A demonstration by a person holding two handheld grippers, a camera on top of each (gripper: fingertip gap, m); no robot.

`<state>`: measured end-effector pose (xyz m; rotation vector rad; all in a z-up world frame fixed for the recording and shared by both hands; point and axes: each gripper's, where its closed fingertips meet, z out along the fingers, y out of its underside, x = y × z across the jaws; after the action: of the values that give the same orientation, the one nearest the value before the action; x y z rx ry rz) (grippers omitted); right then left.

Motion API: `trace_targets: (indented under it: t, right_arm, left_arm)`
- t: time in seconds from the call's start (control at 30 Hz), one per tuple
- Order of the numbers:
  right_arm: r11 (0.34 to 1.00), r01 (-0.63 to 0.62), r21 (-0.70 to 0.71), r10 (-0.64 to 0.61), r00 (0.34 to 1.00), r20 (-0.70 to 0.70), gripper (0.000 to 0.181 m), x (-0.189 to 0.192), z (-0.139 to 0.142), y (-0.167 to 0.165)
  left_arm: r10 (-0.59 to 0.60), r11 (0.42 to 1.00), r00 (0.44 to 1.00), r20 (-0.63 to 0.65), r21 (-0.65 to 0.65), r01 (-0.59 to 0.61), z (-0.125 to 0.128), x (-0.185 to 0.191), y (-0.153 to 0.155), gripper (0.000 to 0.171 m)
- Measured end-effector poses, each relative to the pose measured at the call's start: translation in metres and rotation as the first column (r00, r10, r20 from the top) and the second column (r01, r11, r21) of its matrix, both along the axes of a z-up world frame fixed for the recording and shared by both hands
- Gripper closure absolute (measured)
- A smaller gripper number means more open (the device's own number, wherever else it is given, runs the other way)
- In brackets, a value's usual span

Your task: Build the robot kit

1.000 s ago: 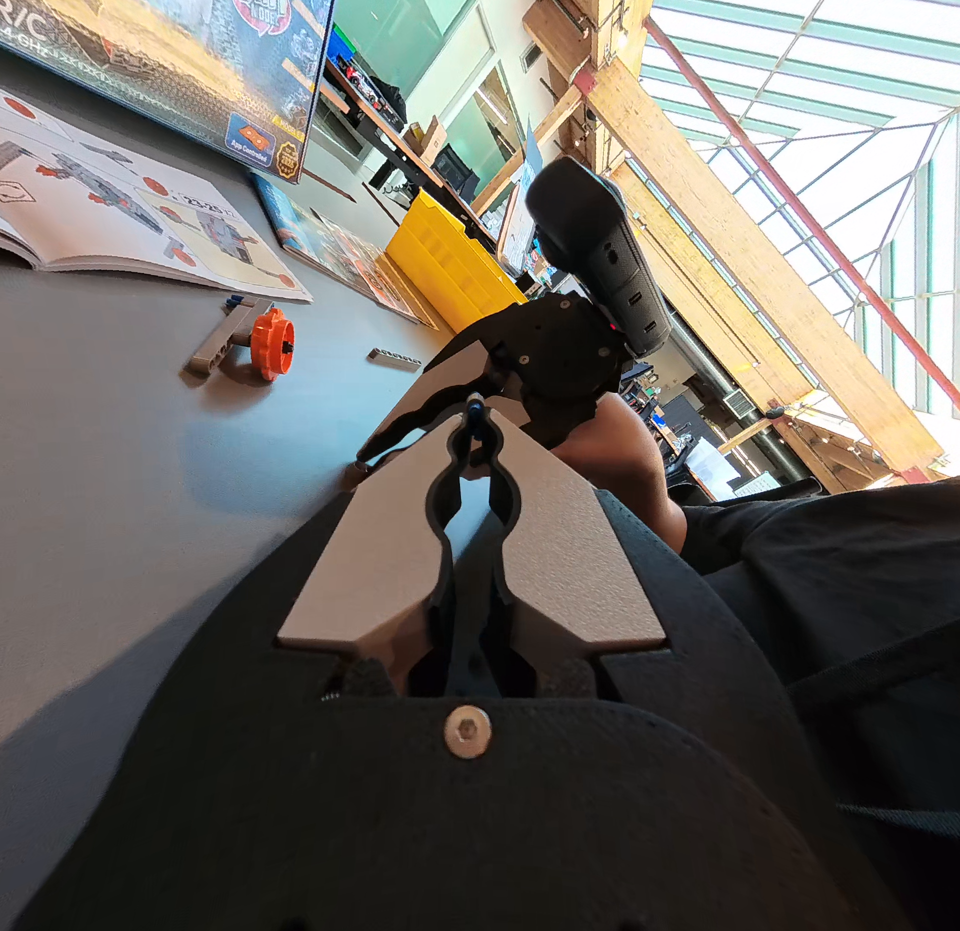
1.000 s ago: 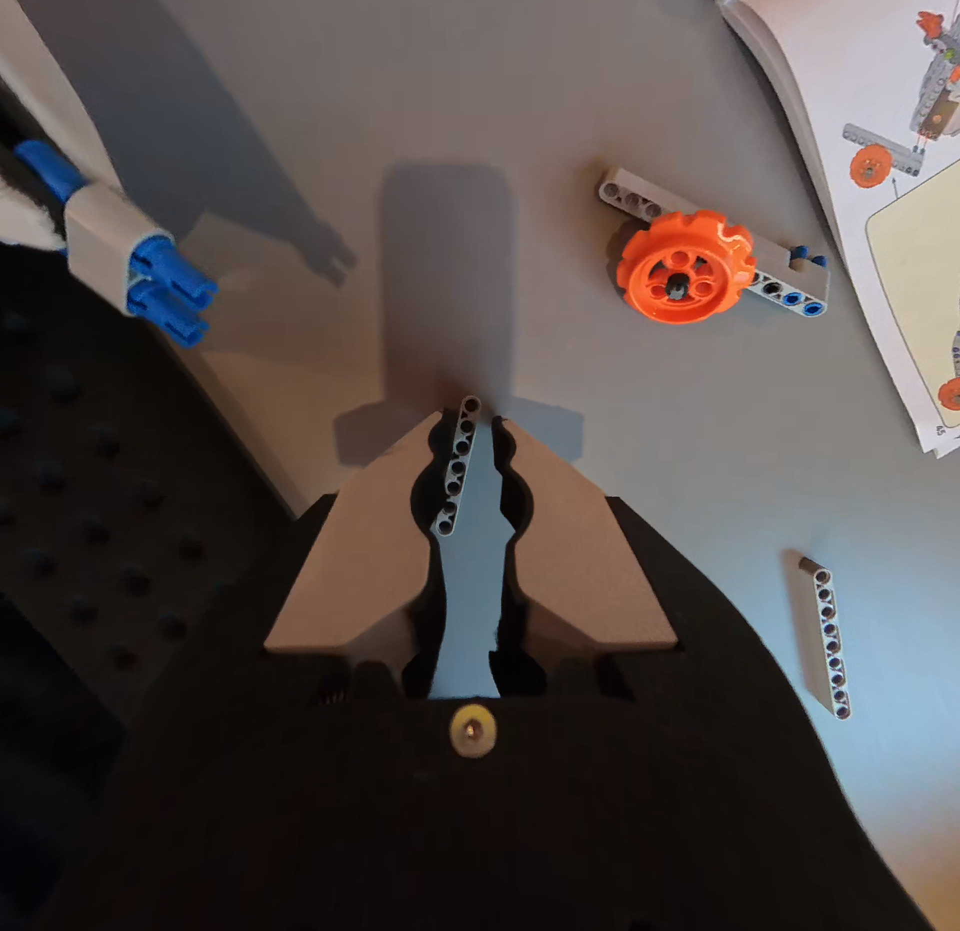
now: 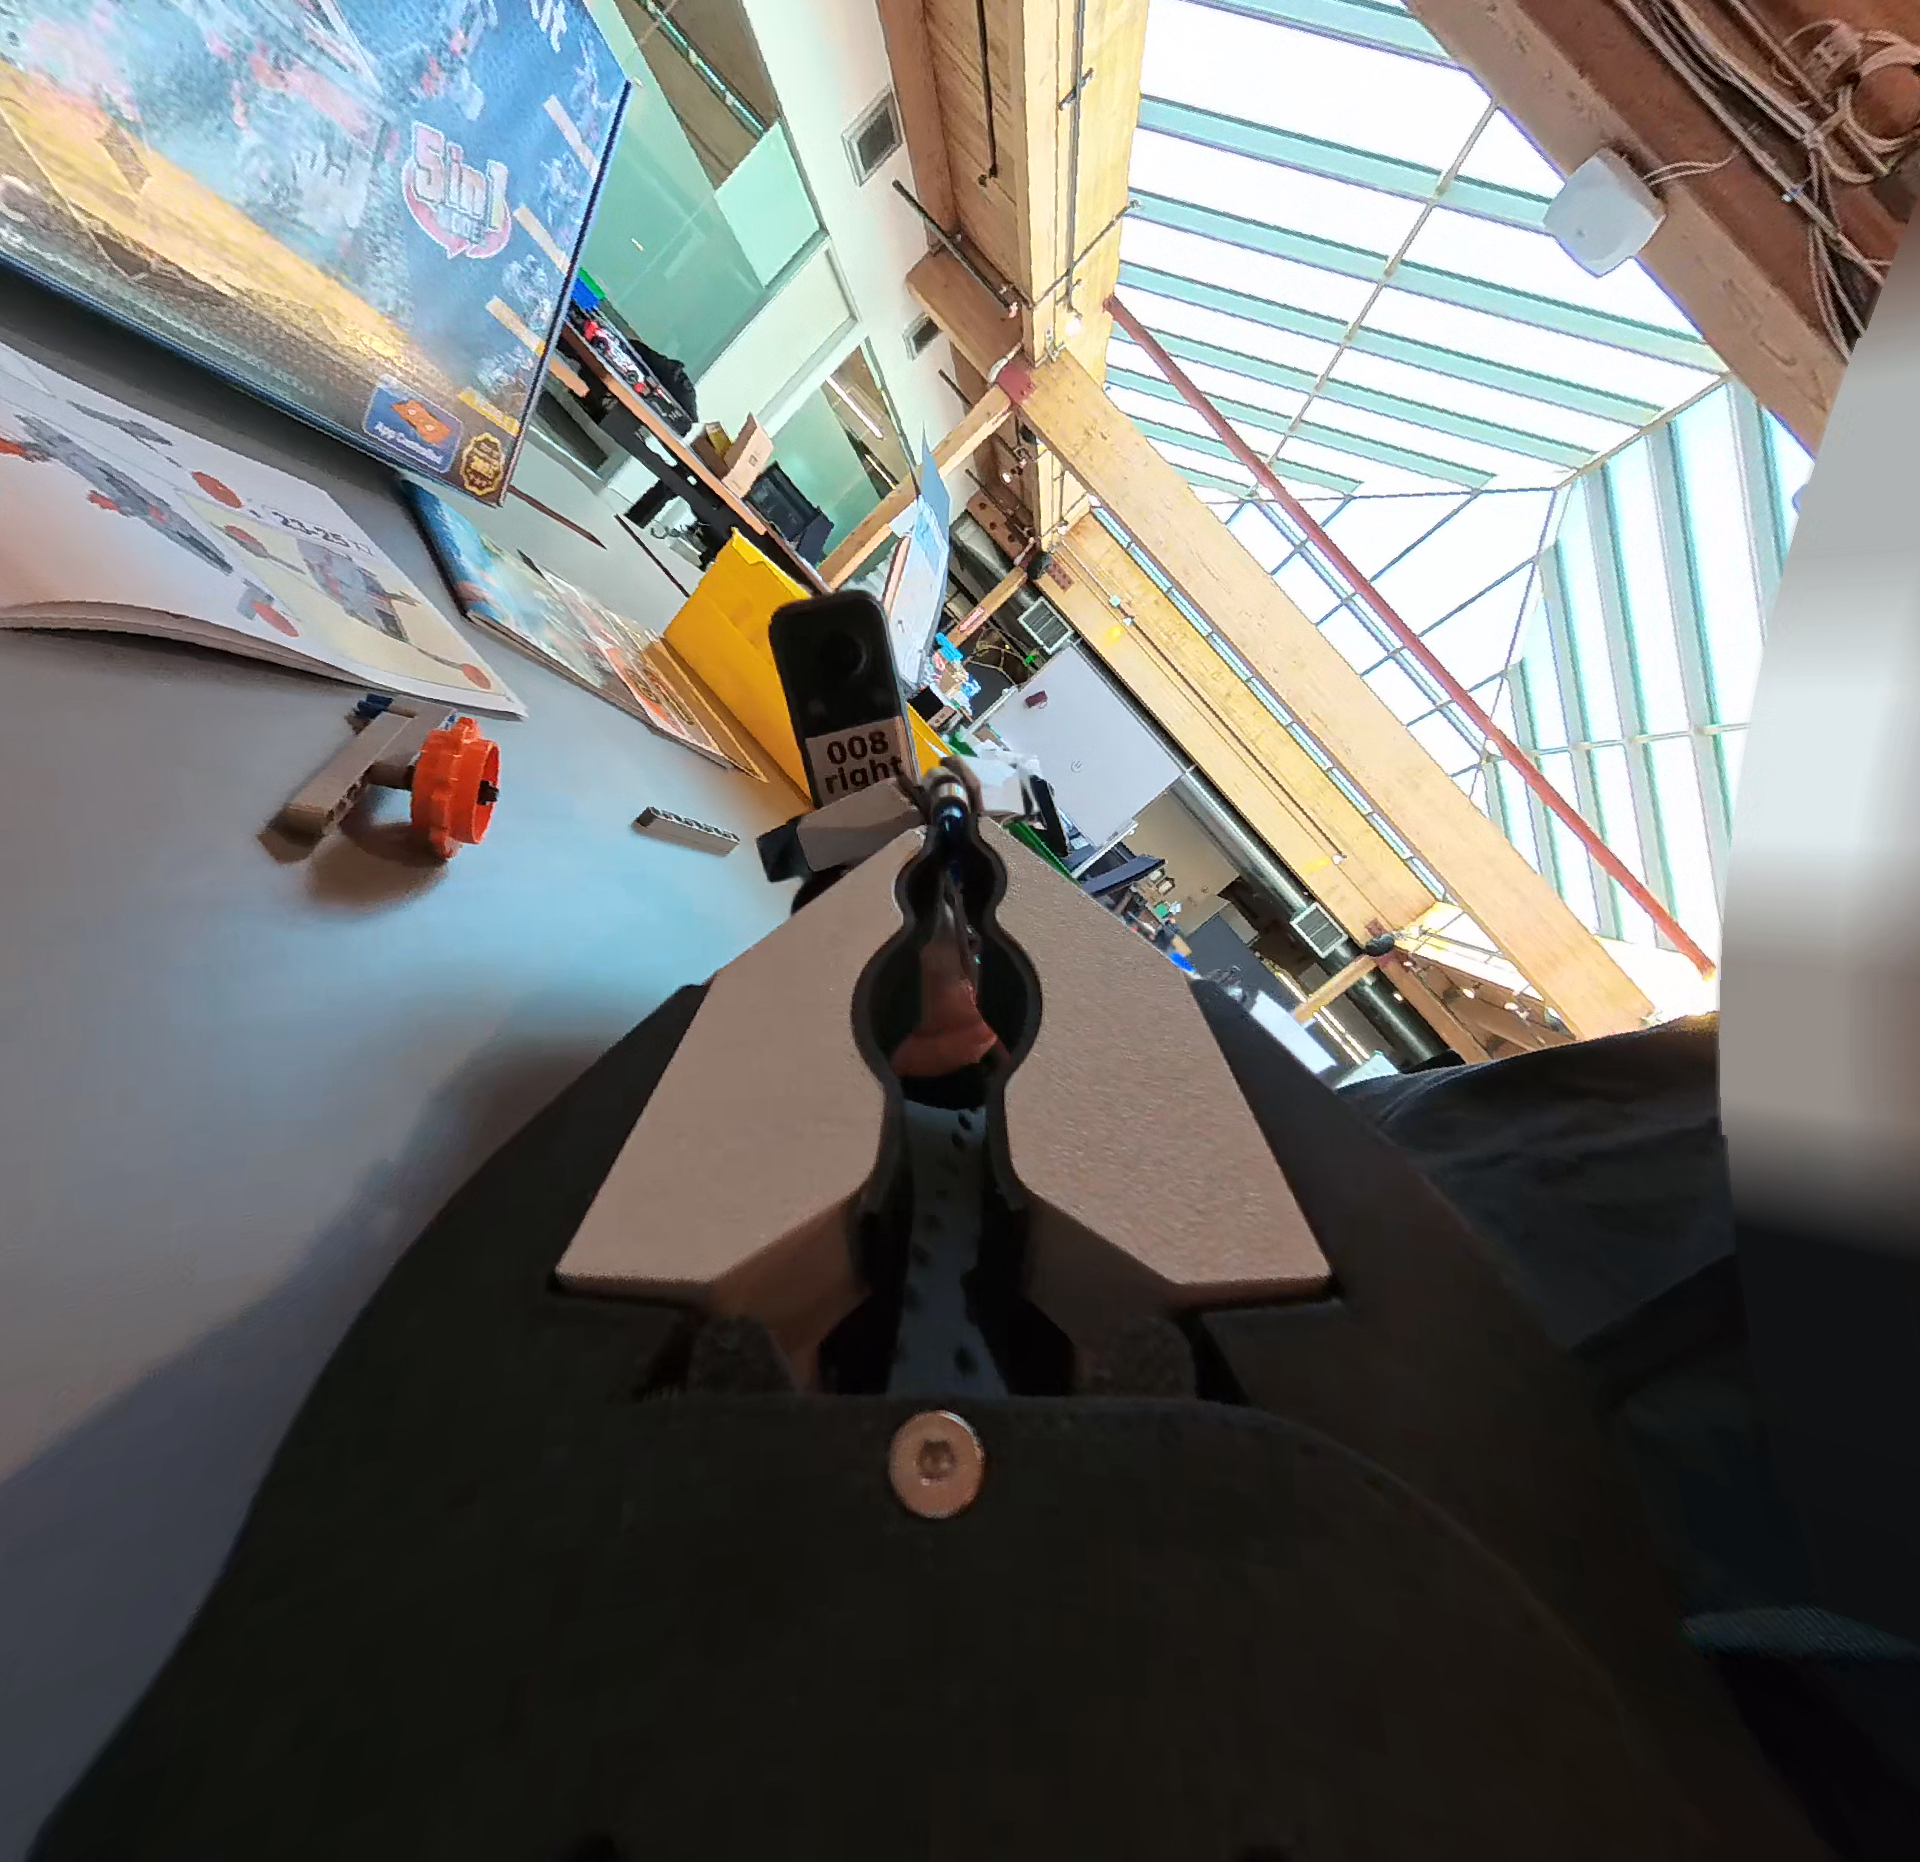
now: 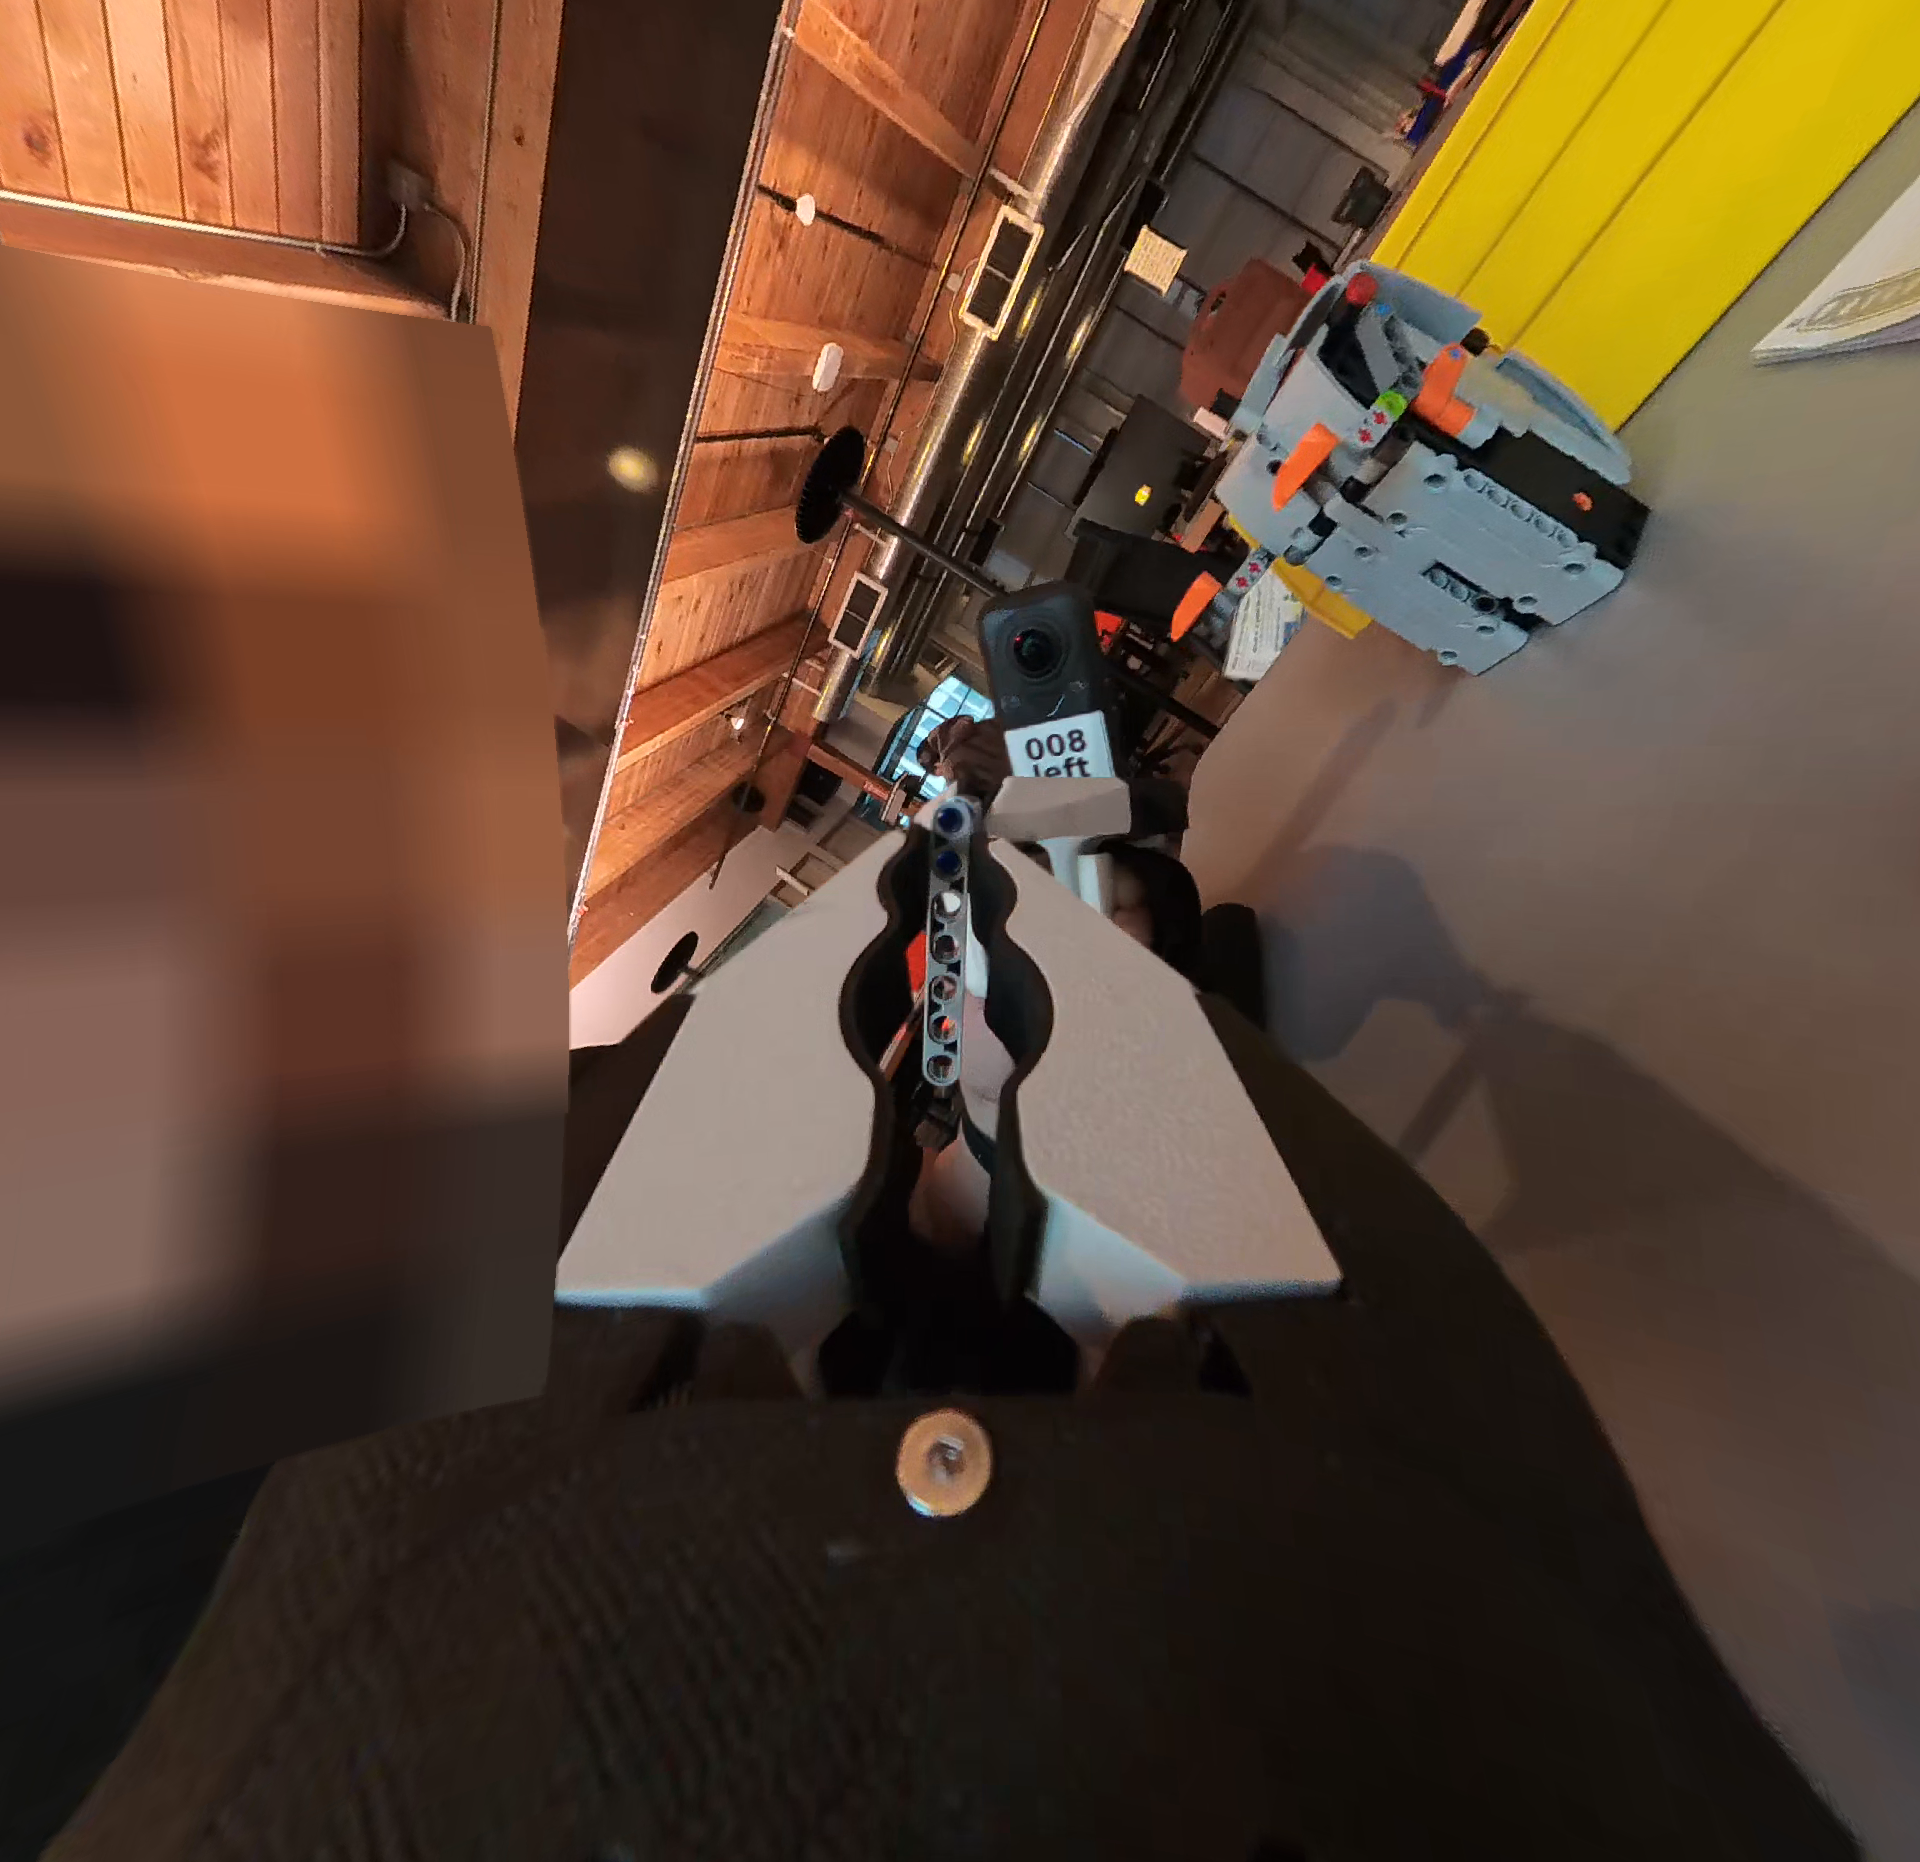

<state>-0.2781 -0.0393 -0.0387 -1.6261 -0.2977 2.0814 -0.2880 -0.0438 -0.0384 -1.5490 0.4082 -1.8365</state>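
My left gripper [image 3: 948, 838] is shut on a small blue pin [image 3: 943, 813] at its tip, held above the grey table [image 3: 208, 1033]. My right gripper [image 4: 951, 848] is shut on a thin grey beam with holes [image 4: 943, 981]; its top two holes show blue pins [image 4: 948, 825]. The two grippers face each other tip to tip in the air. The right gripper shows in the left wrist view [image 3: 847, 827] and the left gripper in the right wrist view [image 4: 1060, 810], both just beside the held parts.
An orange wheel on a grey beam [image 3: 452, 782] and a loose grey beam [image 3: 686, 830] lie on the table. An open instruction booklet [image 3: 208, 565], a kit box [image 3: 260, 202] and a yellow bin [image 3: 727, 628] stand behind. A grey and orange model [image 4: 1423, 503] sits farther off. Both grippers' tips are close together, under 4 cm apart.
My right gripper has lifted the grey beam off the table and turned up to face my left gripper. The two tips have come together, pin against beam end.
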Motion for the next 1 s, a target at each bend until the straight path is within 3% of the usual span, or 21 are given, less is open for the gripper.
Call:
trace_targets:
  t: [0.03,0.3,0.47,1.0]
  right_arm:
    - [1.0,0.012,0.003,-0.012,1.0,0.0,0.176,-0.0008,-0.0004,0.0004]
    - [0.981,0.17,0.094,-0.175,0.984,0.043,0.177,-0.0033,-0.0057,0.0066]
    - [0.972,0.222,0.073,-0.223,0.975,0.001,0.176,-0.0028,-0.0055,0.0083]
    - [0.981,0.191,-0.015,-0.192,0.977,-0.098,0.176,-0.0035,-0.0057,0.0088]
  left_arm:
    - [0.013,1.0,1.0,-0.005,0.005,-0.013,-0.0003,-0.0007,0.0012,0.171]
    - [0.108,0.994,0.992,-0.06,0.038,-0.105,-0.0053,-0.0043,0.0086,0.171]
    - [0.118,0.993,0.991,-0.062,0.033,-0.116,-0.0062,-0.0031,0.0098,0.171]
    - [0.102,0.995,0.994,-0.036,0.003,-0.102,-0.0055,0.0007,0.0089,0.171]
